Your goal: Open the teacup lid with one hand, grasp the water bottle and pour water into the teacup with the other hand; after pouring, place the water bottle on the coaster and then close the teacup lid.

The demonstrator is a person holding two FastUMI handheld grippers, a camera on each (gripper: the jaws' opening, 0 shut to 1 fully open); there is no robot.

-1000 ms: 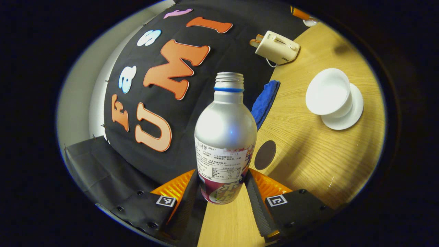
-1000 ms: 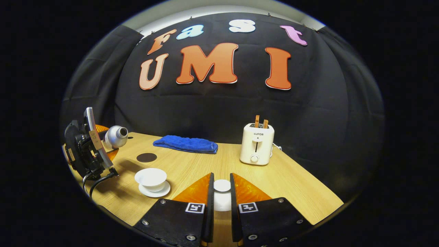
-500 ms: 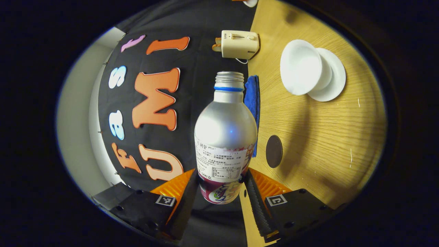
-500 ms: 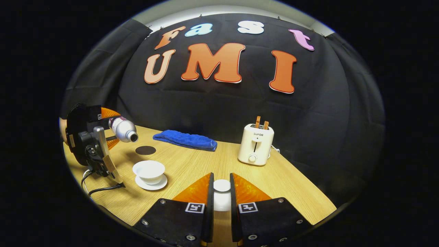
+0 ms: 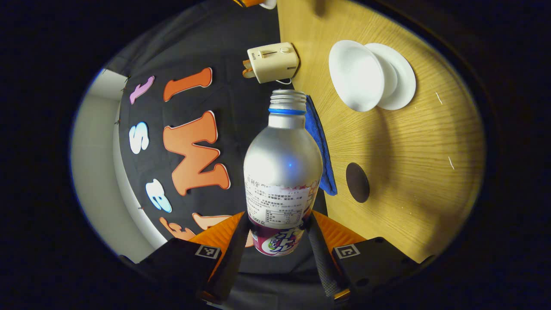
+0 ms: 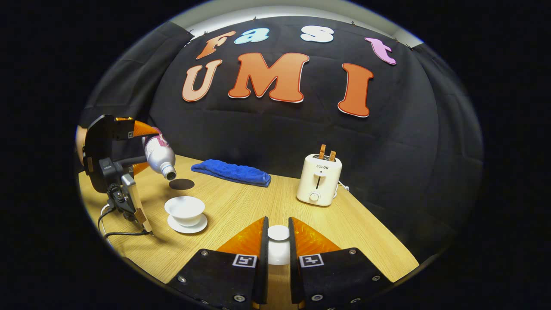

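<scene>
Bottle [image 6: 159, 154] above teacup [image 6: 185, 209], coaster [image 6: 181, 184] behind

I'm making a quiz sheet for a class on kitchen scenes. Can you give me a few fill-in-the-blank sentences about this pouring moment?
1. The left tongs grip the silver water bottle, tilted with its mouth pointing ____ toward the teacup.
2. The teacup stands on a white ____.
3. The right tongs hold the teacup's ____.
4. Two slices stick up from the ____ beside the blue towel.

Missing words: down; saucer; lid; toaster
</scene>
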